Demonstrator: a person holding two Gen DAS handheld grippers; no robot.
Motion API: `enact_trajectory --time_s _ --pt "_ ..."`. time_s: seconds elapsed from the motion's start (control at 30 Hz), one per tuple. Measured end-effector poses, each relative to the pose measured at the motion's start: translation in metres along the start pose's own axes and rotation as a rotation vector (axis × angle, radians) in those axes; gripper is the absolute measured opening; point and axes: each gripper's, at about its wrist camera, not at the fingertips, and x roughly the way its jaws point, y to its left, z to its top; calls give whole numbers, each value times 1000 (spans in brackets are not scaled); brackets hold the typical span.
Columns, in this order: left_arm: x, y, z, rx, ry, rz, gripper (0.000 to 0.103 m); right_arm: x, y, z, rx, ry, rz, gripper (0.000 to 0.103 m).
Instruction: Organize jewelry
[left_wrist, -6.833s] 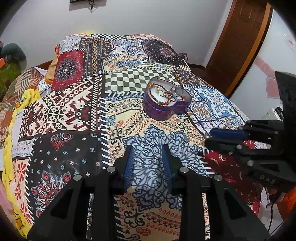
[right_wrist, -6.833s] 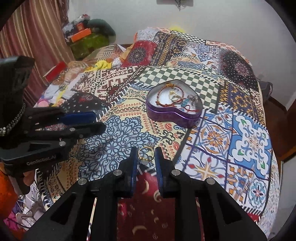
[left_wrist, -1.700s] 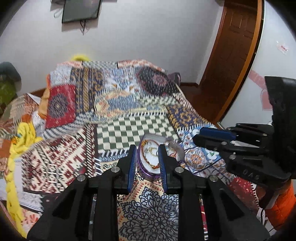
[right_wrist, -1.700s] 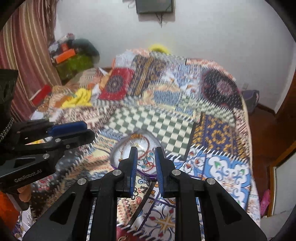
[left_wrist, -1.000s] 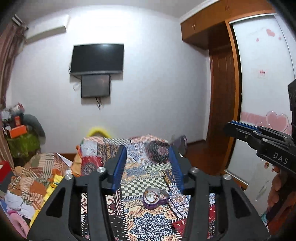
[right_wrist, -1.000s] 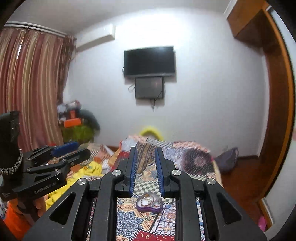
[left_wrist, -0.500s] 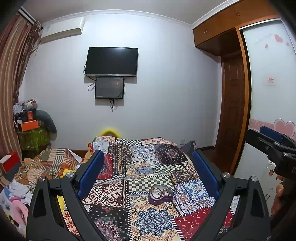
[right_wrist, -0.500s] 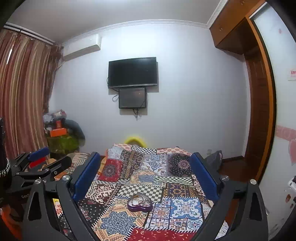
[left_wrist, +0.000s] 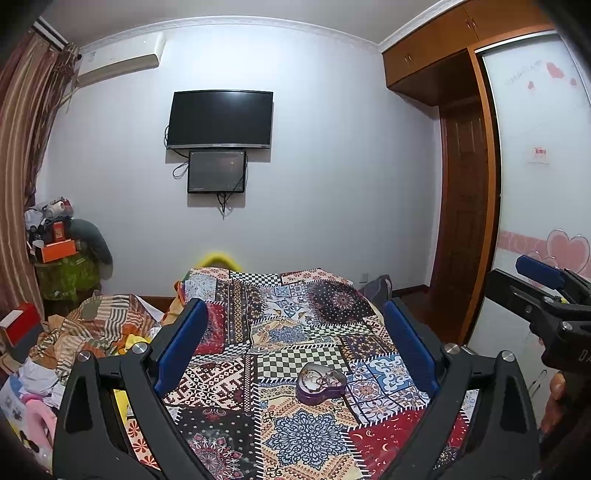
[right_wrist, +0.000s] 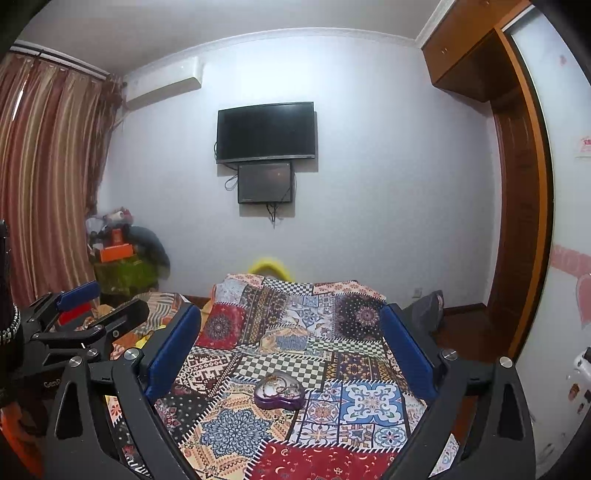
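A purple heart-shaped tin (left_wrist: 320, 383) with jewelry in it sits on the patchwork bedspread (left_wrist: 295, 332), far below and ahead of both grippers. It also shows in the right wrist view (right_wrist: 279, 395). My left gripper (left_wrist: 295, 325) is wide open and empty, held high and well back from the bed. My right gripper (right_wrist: 291, 325) is wide open and empty too. The right gripper shows at the right edge of the left wrist view (left_wrist: 546, 291), and the left gripper at the left edge of the right wrist view (right_wrist: 85, 306).
A TV (left_wrist: 220, 119) hangs on the far wall above a smaller screen. Piled clothes and boxes (left_wrist: 55, 332) lie left of the bed. A wooden wardrobe and door (left_wrist: 461, 258) stand right. Striped curtains (right_wrist: 44, 184) hang at left.
Both grippers have lifted up and pulled back from the tin, so the whole room shows. Both have opened from nearly shut to wide open. The right gripper no longer holds the gold ring.
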Motion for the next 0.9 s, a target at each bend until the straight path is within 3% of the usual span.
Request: enact_trajectory --time_s 0.9 --pt "6 0 -4 -19 9 -3 101 2 -3 1 -9 35 -22 96"
